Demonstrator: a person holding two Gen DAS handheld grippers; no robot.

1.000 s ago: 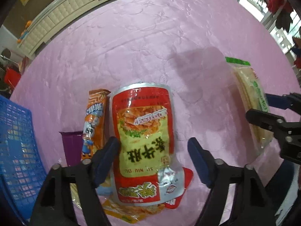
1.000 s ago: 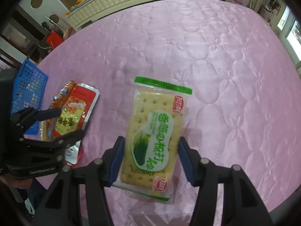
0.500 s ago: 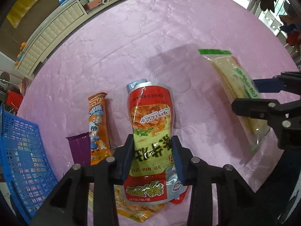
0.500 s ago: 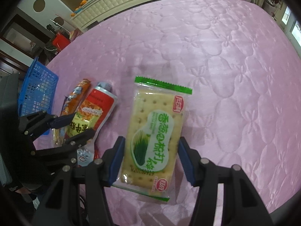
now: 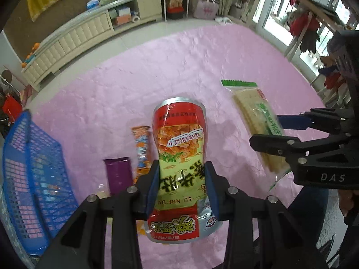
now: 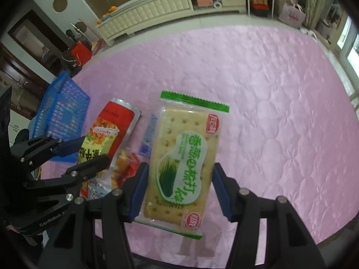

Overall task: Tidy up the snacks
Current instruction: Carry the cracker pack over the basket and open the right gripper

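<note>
My left gripper [image 5: 182, 179] is shut on a red and yellow snack pouch [image 5: 179, 139], squeezing its middle and holding it above the pink cloth. My right gripper [image 6: 179, 186] is shut on a green and white cracker pack [image 6: 184, 157], also lifted off the table. The cracker pack [image 5: 258, 121] and the right gripper [image 5: 278, 132] show at the right of the left wrist view. The pouch [image 6: 107, 132] and the left gripper [image 6: 89, 150] show at the left of the right wrist view. A blue basket [image 5: 29, 168] stands at the left table edge.
On the pink cloth [image 5: 179, 67] below the pouch lie an orange snack stick [image 5: 141, 143] and a purple packet [image 5: 117, 172]. An orange-red bag [image 6: 125, 170] and a small blue packet [image 6: 149, 134] lie between the grippers. A cream cabinet [image 6: 157, 6] stands beyond the table.
My left gripper closed on the red pouch, pinching it narrow, and lifted it off the cloth. My right gripper rose with the cracker pack still in it.
</note>
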